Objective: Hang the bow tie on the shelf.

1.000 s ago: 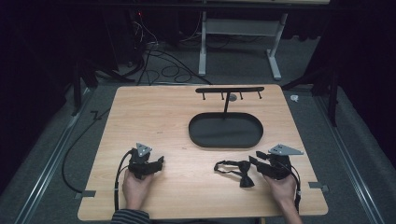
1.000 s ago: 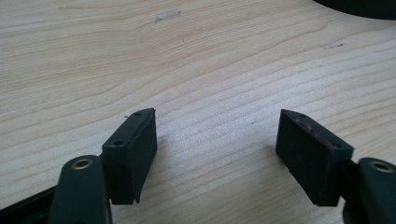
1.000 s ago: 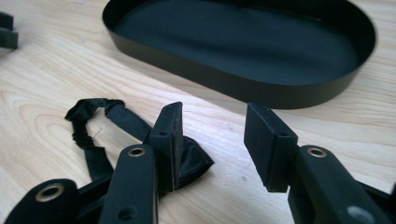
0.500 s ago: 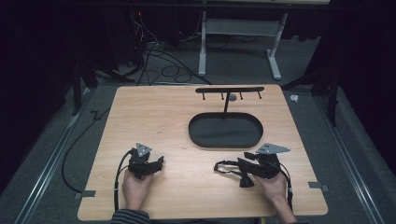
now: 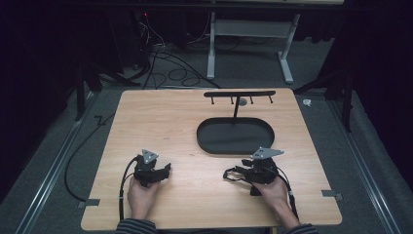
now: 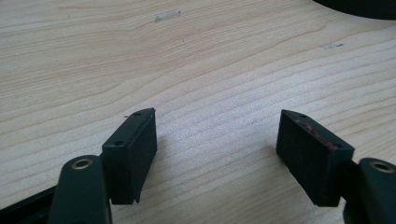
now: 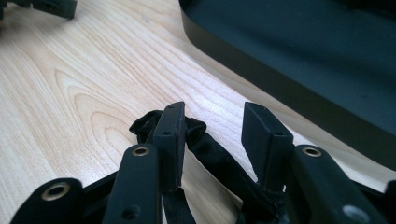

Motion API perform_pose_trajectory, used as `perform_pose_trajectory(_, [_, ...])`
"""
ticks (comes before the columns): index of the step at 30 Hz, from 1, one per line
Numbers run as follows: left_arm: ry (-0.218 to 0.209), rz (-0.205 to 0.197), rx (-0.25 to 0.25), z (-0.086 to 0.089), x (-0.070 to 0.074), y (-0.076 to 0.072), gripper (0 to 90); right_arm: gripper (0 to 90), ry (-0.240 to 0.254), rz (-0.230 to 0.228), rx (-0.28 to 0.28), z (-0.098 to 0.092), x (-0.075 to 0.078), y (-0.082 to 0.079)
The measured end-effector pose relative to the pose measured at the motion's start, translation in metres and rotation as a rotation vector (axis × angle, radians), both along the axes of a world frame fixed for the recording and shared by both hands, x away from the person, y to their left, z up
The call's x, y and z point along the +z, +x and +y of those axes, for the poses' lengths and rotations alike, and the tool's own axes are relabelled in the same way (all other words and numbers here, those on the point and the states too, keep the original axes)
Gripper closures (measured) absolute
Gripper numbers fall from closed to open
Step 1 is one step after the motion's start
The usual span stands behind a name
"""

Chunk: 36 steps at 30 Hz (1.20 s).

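A black fabric piece with straps, like a bow tie (image 5: 229, 174), lies on the wooden table (image 5: 185, 122) at the front right. My right gripper (image 5: 242, 174) sits low over it, pointing left. In the right gripper view the jaws (image 7: 217, 126) stand part open, astride the black strap (image 7: 205, 145); one fold bunches against the left fingertip (image 7: 169, 126). My left gripper (image 5: 167, 169) rests at the front left. Its jaws (image 6: 217, 140) are wide open over bare wood with nothing between them.
A black oval tray (image 5: 234, 146) lies just beyond the right gripper, its wall (image 7: 261, 88) close to the jaws. A black T-shaped stand with hooks (image 5: 238, 93) rises behind the tray. Cables trail from both grippers toward the table's front edge.
The right gripper has slid left along the table onto the black fabric piece. The left gripper has stayed put.
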State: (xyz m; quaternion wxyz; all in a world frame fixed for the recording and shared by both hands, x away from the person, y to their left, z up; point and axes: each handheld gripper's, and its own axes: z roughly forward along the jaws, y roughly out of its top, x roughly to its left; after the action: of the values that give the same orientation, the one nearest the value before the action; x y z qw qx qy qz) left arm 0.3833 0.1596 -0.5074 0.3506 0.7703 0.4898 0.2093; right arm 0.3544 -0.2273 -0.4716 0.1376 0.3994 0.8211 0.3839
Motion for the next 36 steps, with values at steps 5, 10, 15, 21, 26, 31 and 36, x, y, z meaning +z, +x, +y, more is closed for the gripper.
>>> perform_pose_trajectory(5, [0.0, 0.001, 0.0, 0.0, 0.0, 0.0, 29.6, 64.3, -0.017, 0.029, 0.009, 0.005, -0.006, 0.004])
perform_pose_trajectory(10, [-0.001, 0.003, -0.002, 0.0, 0.0, 0.0, 29.4, 69.8, -0.05, 0.057, 0.033, 0.01, -0.014, 0.009])
perform_pose_trajectory(15, [-0.001, 0.003, -0.002, 0.0, 0.0, 0.0, 29.2, 77.3, -0.071, 0.077, 0.048, 0.012, -0.019, 0.012])
perform_pose_trajectory(21, [-0.003, 0.005, -0.003, 0.001, 0.0, 0.0, 28.8, 83.8, -0.096, 0.081, 0.067, 0.013, -0.02, 0.012])
perform_pose_trajectory(26, [-0.01, 0.004, -0.004, 0.001, 0.0, 0.0, 28.7, 86.1, -0.119, 0.06, 0.083, 0.015, -0.02, 0.008])
perform_pose_trajectory(31, [-0.008, 0.004, -0.002, 0.001, 0.0, 0.0, 28.7, 87.5, -0.113, 0.056, 0.088, 0.013, -0.018, 0.007])
perform_pose_trajectory(36, [-0.001, 0.002, -0.002, 0.0, 0.0, 0.0, 28.9, 87.9, -0.078, 0.018, 0.059, 0.006, -0.009, 0.004])
